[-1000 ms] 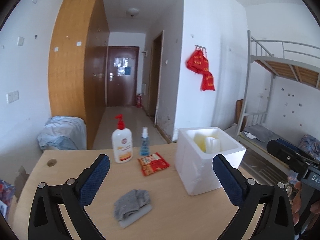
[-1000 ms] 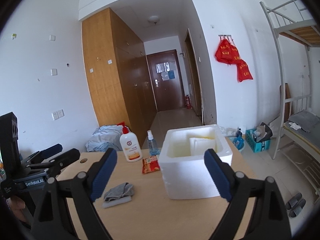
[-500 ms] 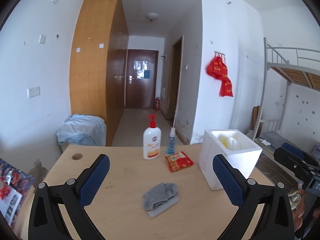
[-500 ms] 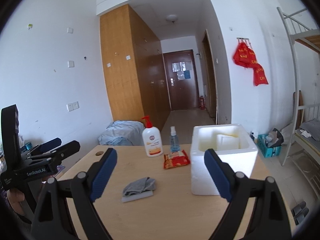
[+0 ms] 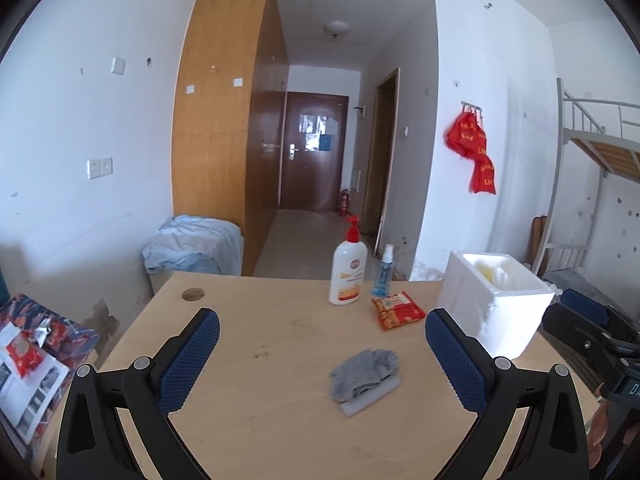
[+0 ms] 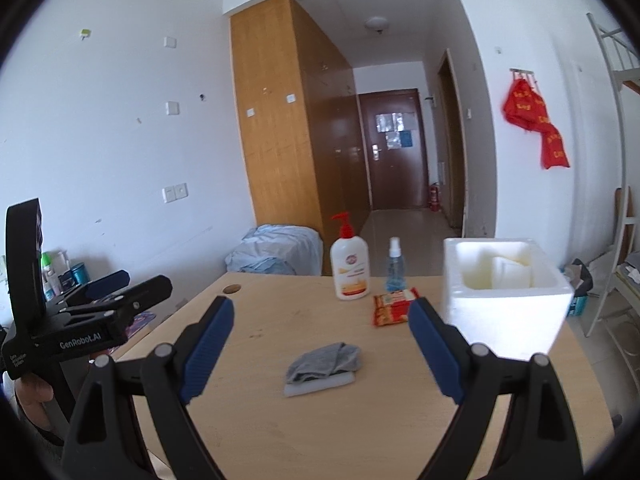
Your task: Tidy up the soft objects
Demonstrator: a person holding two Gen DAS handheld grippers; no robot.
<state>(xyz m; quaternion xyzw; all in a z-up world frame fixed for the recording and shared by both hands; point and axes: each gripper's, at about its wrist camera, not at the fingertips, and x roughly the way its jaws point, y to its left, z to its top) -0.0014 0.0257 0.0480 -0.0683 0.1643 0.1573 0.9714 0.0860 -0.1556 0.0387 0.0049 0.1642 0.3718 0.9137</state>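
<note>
Looking along the left tongs [image 5: 322, 354], both blue pads stand wide apart and hold nothing, hovering above the near part of the desk [image 5: 260, 344]; the grey sock [image 5: 362, 372] lies crumpled on the desk between and a little beyond the pads, nearer the right 1, resting partly on a pale flat pad [image 5: 372, 396] that sticks out from under its near edge. Farther back sit a snack pack [image 5: 398, 310], a pump bottle [image 5: 348, 272] and a spray bottle [image 5: 382, 272], with the foam box [image 5: 496, 308] to the right. From the right tongs [image 6: 322, 350], also spread open and empty, the sock [image 6: 326, 362] shows almost centred between the pads, touching nothing but the pale pad [image 6: 320, 384] beneath it, and well apart from the box [image 6: 504, 312], whose open top holds some pale contents I cannot identify. The sock looks light, limp and not fragile, so it should bunch and sag once lifted, not keep its shape; I would pinch it at the thick folded hump in the middle, pressing down to the desk so the pads gather several layers. A shallow grip on 1 loose edge could let it slip or drag the pale pad along.
</note>
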